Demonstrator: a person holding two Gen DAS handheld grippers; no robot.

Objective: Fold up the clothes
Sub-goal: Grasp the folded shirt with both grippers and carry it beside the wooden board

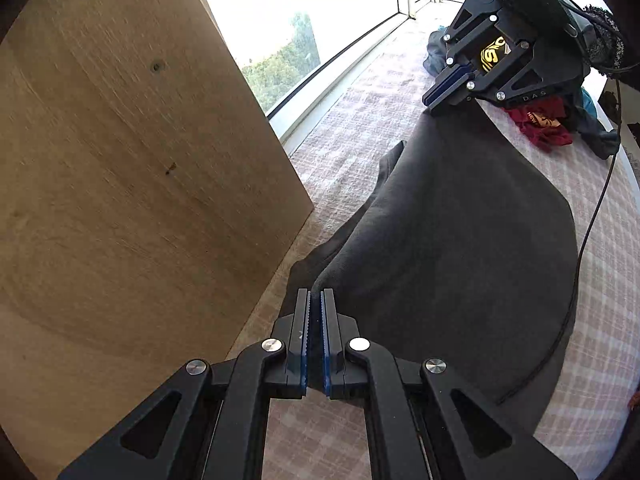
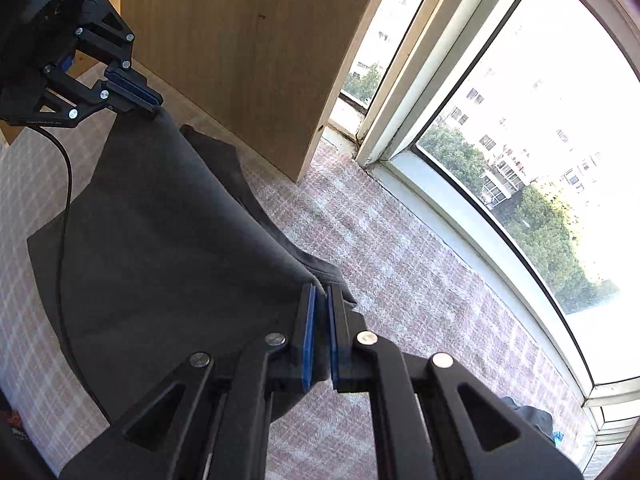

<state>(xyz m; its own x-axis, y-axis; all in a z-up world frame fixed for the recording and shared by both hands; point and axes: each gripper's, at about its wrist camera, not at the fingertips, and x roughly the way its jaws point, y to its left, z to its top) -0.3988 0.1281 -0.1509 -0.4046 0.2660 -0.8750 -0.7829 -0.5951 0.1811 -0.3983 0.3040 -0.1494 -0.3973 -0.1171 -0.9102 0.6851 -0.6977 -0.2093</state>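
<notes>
— So, where is the garment (image 1: 460, 240) now?

— It's on the checked bedcover (image 1: 360, 128), stretched between your two tongs. Its long axis runs from one gripper to the other, along the bedcover's window-side edge.

— And your left gripper (image 1: 316, 300)?

— You have it clenched on one corner of the dark cloth; fabric shows between the blue pads (image 1: 328, 332).

— The right gripper (image 2: 321, 300)?

— You have it clamped on the other corner, cloth pinched in the jaws. That held edge is lifted, and the cloth sags from it towards the bedcover.

— What lies nearby?

— A wooden panel (image 1: 120, 180) stands just beside the garment at the bedcover's edge, with the window (image 2: 520, 120) along the same side. A pile of clothes (image 1: 540, 124) lies well apart, beyond your right gripper, and a black cable (image 2: 64, 200) trails over the cloth.
</notes>
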